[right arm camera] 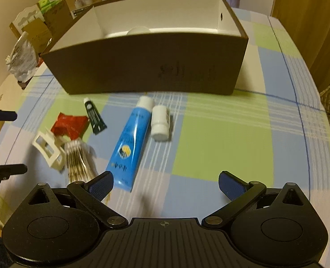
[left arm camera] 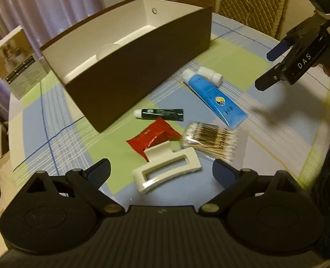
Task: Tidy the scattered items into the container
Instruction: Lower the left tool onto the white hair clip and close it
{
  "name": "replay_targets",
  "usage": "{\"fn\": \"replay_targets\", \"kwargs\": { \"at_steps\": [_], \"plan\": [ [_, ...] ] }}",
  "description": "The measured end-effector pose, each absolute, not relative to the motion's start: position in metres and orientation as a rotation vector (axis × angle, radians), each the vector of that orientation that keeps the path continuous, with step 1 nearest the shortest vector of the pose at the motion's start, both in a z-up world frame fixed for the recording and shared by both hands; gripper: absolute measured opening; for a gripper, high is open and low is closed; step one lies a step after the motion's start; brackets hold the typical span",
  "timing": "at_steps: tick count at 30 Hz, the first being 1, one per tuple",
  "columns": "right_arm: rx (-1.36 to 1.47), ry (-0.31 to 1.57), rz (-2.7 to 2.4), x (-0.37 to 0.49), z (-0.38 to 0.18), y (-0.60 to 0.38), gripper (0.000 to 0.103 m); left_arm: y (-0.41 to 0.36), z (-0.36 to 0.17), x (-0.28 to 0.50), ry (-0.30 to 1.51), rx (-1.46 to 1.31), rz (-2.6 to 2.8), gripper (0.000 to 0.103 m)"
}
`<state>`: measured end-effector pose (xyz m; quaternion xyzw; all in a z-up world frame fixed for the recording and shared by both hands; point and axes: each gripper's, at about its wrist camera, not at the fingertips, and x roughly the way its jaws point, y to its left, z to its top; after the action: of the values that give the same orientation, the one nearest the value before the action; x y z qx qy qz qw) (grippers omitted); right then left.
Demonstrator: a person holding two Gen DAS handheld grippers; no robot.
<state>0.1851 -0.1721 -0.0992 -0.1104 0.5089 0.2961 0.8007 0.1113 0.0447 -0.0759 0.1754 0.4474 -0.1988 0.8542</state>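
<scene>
Hair clip [left arm camera: 167, 169] — between spread jaws

White letters "DAS" are showing on the black body of the right gripper [left arm camera: 268, 69]. "100PCS" is reading in black beside a barcode on the clear plastic packet of cotton swabs [left arm camera: 211, 139]. Print on the tubes is staying too blurred to read.

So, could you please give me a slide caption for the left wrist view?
Open left tool above white hair clip, five items scattered beside the empty brown box.
</scene>
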Motion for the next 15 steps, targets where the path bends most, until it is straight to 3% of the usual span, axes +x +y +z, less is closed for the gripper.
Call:
{"fn": "replay_targets", "kwargs": {
  "at_steps": [8,15],
  "plan": [
    [-0.216,1.125,0.595,0.185,-0.104,-0.182,0.103,0.038,-0.093,0.120,0.948,0.456,-0.513,0.086],
    [-0.210,1.153,0.558,0.187,-0.111,-0.192,0.103,0.034,-0.107,0.130,0.977,0.572,-0.580,0.086]
  ]
}}
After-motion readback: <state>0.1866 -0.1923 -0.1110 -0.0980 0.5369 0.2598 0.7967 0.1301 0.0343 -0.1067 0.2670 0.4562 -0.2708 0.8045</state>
